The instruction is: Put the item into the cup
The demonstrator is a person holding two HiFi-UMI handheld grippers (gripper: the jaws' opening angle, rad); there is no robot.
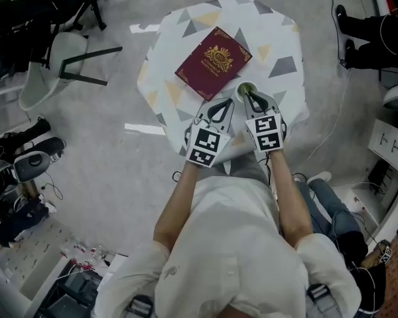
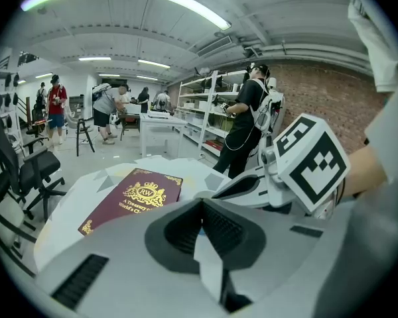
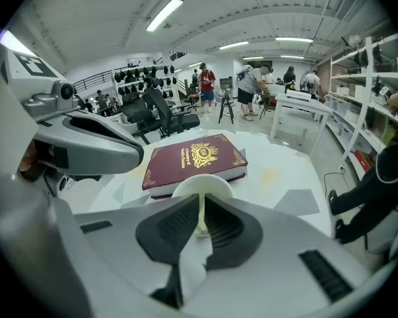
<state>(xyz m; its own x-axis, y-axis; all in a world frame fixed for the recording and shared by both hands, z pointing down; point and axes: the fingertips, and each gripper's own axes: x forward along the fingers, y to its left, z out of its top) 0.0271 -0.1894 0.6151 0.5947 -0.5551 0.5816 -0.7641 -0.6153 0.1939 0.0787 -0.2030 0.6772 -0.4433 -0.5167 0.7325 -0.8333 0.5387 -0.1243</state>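
Note:
A pale cup (image 1: 246,87) (image 3: 202,185) stands on the patterned table, just right of a dark red book (image 1: 213,62) (image 3: 194,159) (image 2: 132,199). My right gripper (image 1: 249,97) (image 3: 200,207) sits at the cup's near rim with its jaws together. A thin pale strip shows between its pads; I cannot tell whether that is the cup behind them or something held. My left gripper (image 1: 219,106) (image 2: 201,218) hovers beside it over the table's near edge, shut, with nothing visible in it. No separate item is visible.
The small table (image 1: 278,38) has floor on all sides. Office chairs (image 1: 60,58) stand to the left, and a seated person's legs (image 1: 368,35) are at the right. In the gripper views, people (image 2: 106,108), white tables and shelves (image 2: 205,108) stand farther off.

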